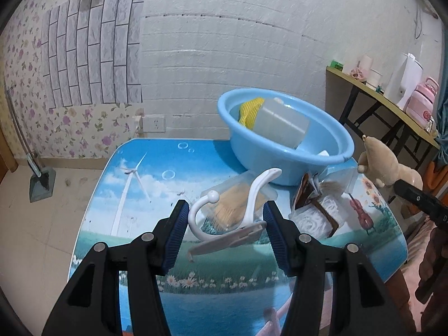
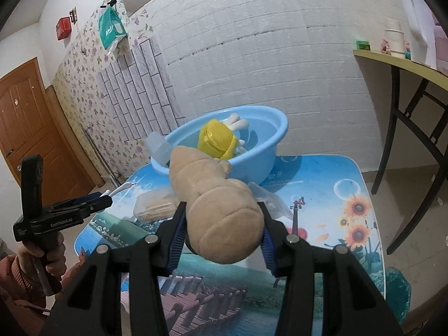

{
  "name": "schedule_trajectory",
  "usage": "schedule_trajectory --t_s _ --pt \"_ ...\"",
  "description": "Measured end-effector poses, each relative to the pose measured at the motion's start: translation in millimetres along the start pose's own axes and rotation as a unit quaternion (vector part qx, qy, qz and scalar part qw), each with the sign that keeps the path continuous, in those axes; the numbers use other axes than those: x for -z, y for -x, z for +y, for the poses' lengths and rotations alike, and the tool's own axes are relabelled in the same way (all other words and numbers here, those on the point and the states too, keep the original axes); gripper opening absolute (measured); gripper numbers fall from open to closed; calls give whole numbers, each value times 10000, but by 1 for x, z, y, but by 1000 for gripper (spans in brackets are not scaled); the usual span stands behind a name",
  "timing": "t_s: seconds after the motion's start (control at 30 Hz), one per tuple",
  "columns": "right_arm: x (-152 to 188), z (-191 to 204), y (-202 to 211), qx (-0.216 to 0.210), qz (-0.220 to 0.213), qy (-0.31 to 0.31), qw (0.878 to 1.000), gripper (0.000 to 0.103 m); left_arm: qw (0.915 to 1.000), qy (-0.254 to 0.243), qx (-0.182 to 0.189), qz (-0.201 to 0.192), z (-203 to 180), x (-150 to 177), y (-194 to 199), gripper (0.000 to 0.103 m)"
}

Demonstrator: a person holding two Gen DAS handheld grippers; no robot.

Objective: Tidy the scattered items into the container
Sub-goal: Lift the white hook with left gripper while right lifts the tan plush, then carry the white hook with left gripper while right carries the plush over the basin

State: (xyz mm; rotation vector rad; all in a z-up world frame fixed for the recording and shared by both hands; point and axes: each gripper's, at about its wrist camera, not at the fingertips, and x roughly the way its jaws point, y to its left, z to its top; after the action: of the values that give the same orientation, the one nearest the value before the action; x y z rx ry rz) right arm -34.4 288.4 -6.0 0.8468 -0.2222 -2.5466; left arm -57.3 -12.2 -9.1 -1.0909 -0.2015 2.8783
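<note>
A blue plastic basin (image 1: 330, 151) stands at the table's far side; it also shows in the right wrist view (image 2: 268, 131). It holds a yellow mesh item (image 2: 217, 140) and a translucent tub (image 1: 282, 124). My left gripper (image 1: 224, 218) is shut on a white plastic hook (image 1: 252, 196), held above a clear box of toothpicks (image 1: 232, 205). My right gripper (image 2: 222, 224) is shut on a tan plush toy (image 2: 212, 196), held above the table just short of the basin. The toy also shows at the right in the left wrist view (image 1: 383, 162).
A brown-and-white packet (image 1: 316, 212) and clear wrap (image 1: 340, 179) lie on the picture-printed table (image 1: 168, 168) beside the basin. A side table (image 2: 406, 67) with cups stands against the white wall at right. A wooden door (image 2: 30, 128) is at left.
</note>
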Motion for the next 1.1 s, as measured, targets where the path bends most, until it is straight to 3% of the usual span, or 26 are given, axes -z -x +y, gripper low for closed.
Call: schedule_trajectory --t_s 0.37,0.77,1.1 --pt "-10 -1 -12 -86 -29 70 9999 46 9996 -109 94 -262 -13 -36 -8 55" --pt "-30 0 -35 -226 -27 320 9992 46 9989 -363 192 -204 -33 -67 -43 55" --pt "-46 -13 -57 -94 -51 300 9995 46 9980 -492 386 -101 -56 -87 -81 55"
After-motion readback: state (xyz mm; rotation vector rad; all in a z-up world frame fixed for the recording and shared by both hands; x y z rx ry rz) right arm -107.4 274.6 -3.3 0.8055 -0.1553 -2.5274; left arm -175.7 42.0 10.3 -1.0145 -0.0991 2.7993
